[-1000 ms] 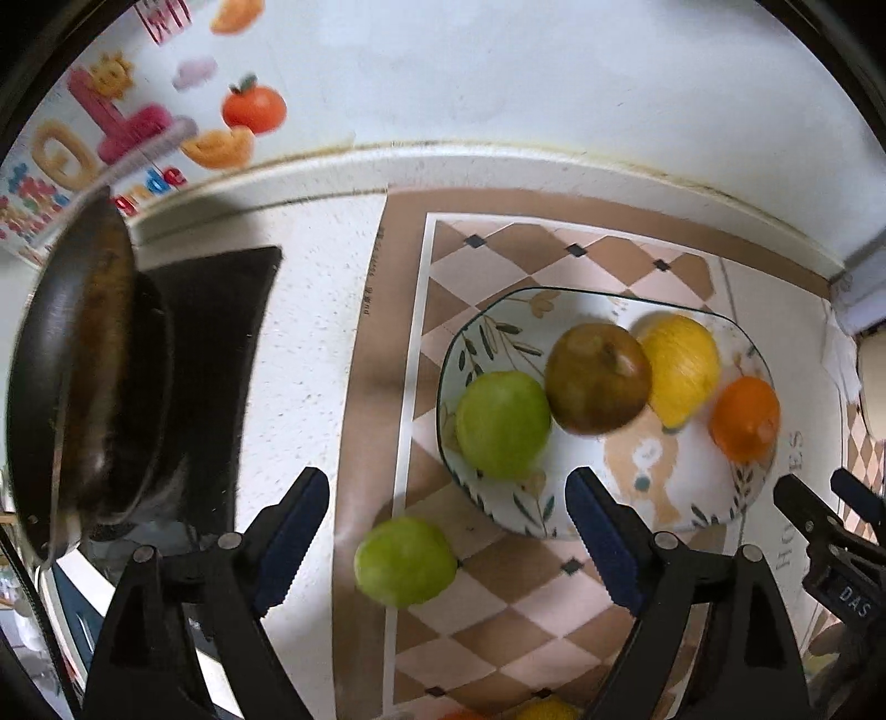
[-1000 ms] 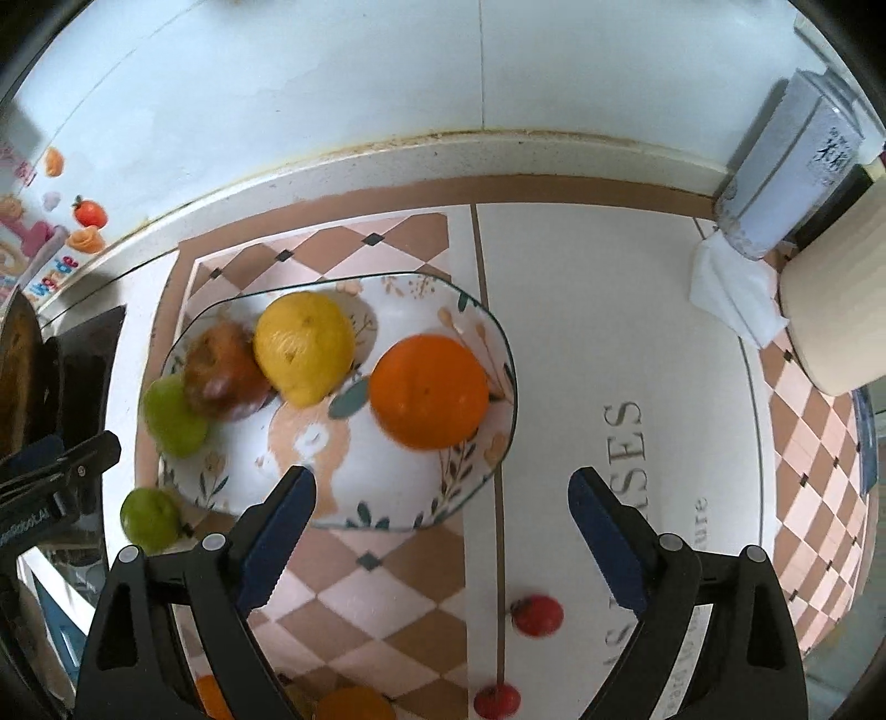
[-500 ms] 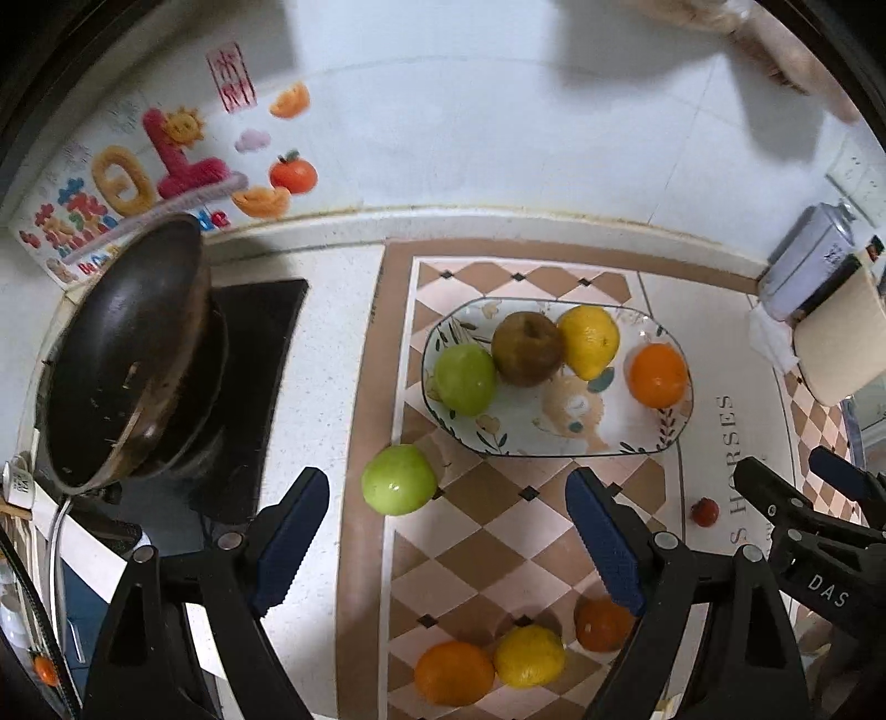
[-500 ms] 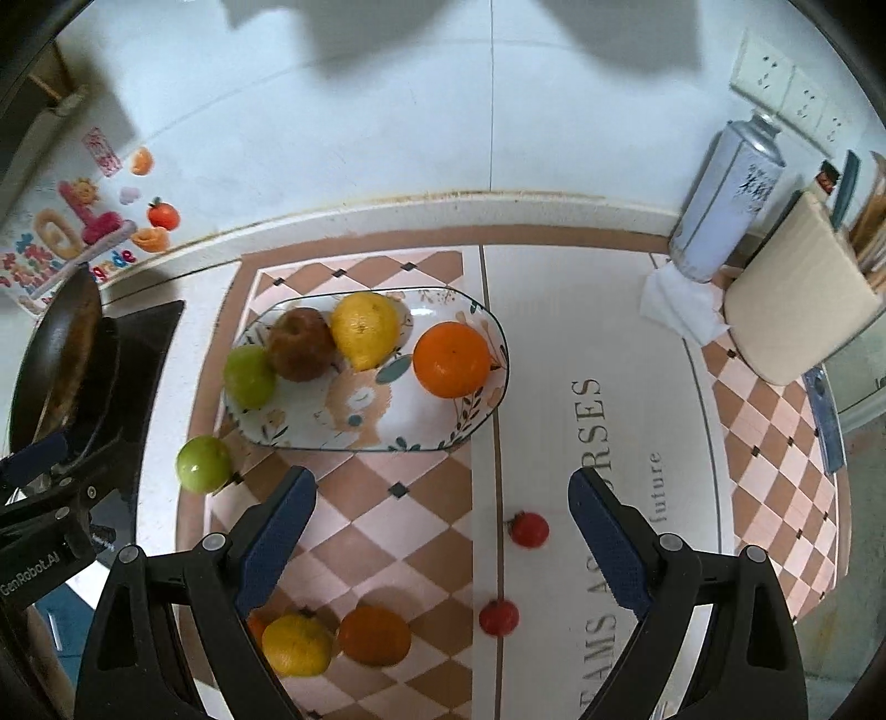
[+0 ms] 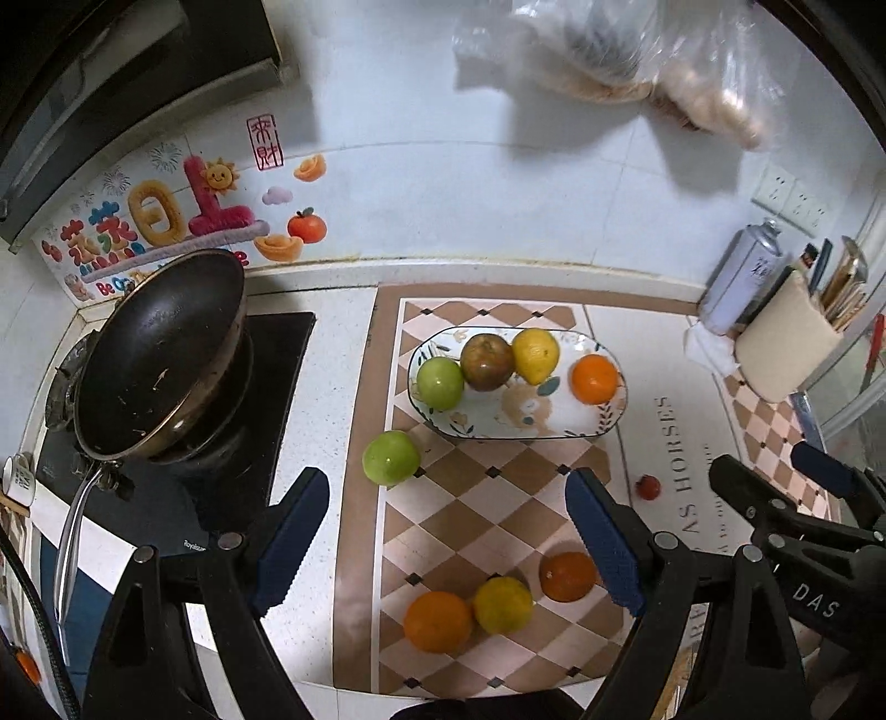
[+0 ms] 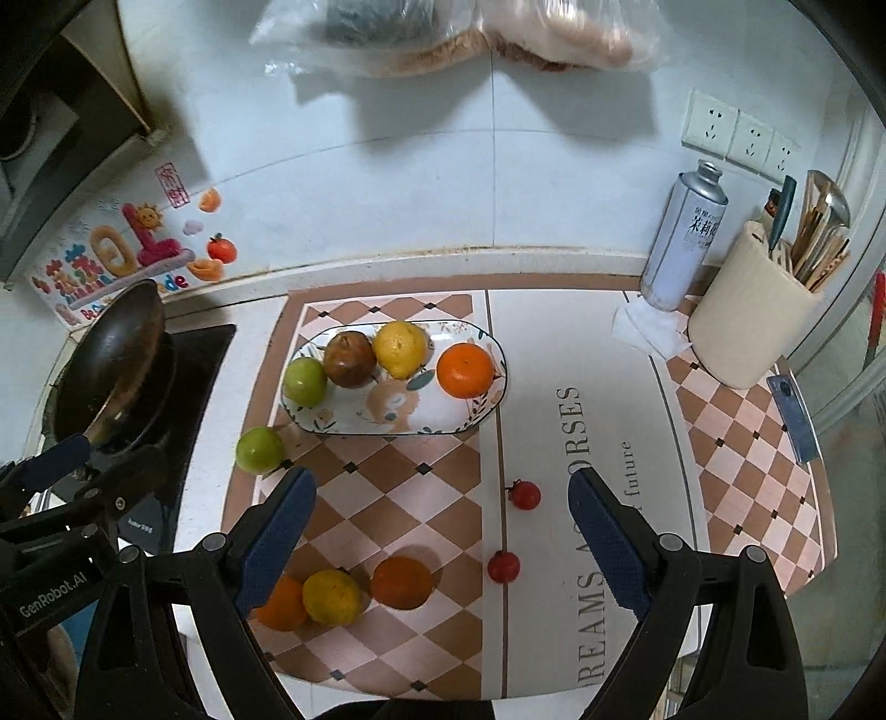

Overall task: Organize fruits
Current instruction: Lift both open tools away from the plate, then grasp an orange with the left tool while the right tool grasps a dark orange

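An oval patterned plate (image 5: 554, 429) (image 6: 354, 423) on the checked mat holds a green apple (image 5: 440, 382), a brown fruit (image 5: 487, 363), a lemon (image 5: 534, 354) and an orange (image 5: 594, 378). Another green apple (image 5: 390, 458) (image 6: 260, 450) lies on the mat left of the plate. Two oranges (image 5: 437, 621) (image 5: 567, 576) and a yellow citrus (image 5: 502, 603) lie near the mat's front edge, with two small red tomatoes (image 6: 524, 494) (image 6: 503, 566) to their right. My left gripper (image 5: 448, 543) and right gripper (image 6: 443, 543) are both open, empty and held high above the counter.
A black pan (image 5: 160, 349) sits on the stove at the left. A spray can (image 6: 684, 232), a utensil holder (image 6: 753, 327) and a crumpled tissue (image 6: 645, 327) stand at the back right. Plastic bags (image 6: 443, 33) hang on the wall above.
Both grippers have pulled up and back from the plate, so the whole counter and the front fruits come into view. Both stay open. The fruits have not moved.
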Action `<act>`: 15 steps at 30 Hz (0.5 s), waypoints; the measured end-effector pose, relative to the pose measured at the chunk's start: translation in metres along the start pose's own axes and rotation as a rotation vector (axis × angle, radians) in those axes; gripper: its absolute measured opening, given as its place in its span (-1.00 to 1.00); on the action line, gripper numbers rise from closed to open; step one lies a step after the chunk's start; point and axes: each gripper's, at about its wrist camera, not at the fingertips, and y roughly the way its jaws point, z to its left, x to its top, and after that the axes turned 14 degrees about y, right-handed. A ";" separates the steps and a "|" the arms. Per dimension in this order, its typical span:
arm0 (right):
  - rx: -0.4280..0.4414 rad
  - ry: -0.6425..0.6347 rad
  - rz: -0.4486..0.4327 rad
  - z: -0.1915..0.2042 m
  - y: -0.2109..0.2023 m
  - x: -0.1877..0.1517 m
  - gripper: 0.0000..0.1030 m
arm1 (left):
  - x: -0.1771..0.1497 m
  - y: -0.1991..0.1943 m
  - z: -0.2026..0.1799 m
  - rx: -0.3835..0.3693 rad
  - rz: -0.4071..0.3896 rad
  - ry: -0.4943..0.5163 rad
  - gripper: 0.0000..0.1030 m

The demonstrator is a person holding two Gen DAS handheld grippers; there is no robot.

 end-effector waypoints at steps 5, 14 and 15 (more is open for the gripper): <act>0.034 0.025 -0.014 -0.002 -0.014 -0.008 0.84 | -0.007 -0.015 -0.001 -0.001 -0.018 0.002 0.70; 0.127 0.097 0.173 -0.018 0.045 -0.037 0.84 | -0.027 0.016 0.011 0.017 0.085 -0.006 0.84; 0.134 0.104 0.210 -0.020 0.056 -0.041 0.84 | -0.032 0.023 0.013 0.019 0.108 -0.009 0.84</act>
